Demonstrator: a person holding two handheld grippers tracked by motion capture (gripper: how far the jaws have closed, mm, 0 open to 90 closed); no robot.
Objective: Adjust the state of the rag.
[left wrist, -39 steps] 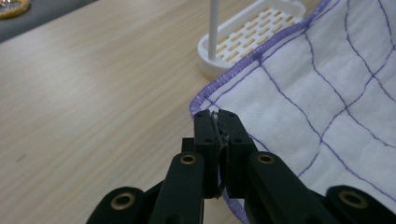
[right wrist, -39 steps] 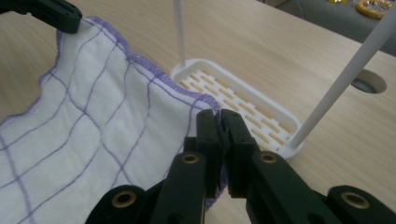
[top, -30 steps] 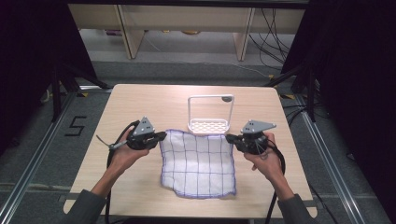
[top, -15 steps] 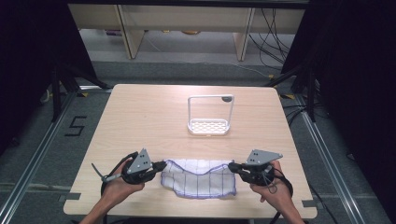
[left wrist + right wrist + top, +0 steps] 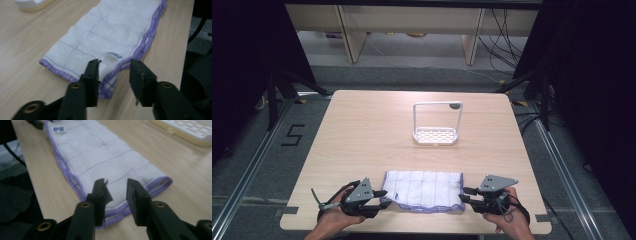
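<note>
Wooden table [image 5: 362, 140], folded cloth [image 5: 424, 184] (purple-edged); both tools parted

The cloth [image 5: 423, 190] between the two grippers was soft woven fabric, white and matt, with a thin purple grid and stitched purple hem. Under it the table [image 5: 362, 135] looked like pale wood-grain laminate, smooth, with a dull sheen. The left gripper [image 5: 113, 71] showed matt black plastic jaws with brass-coloured rivets, and so did the right gripper [image 5: 116, 188]. Beyond the grippers, the rack [image 5: 435, 131] was smooth white plastic, faintly glossy.
</note>
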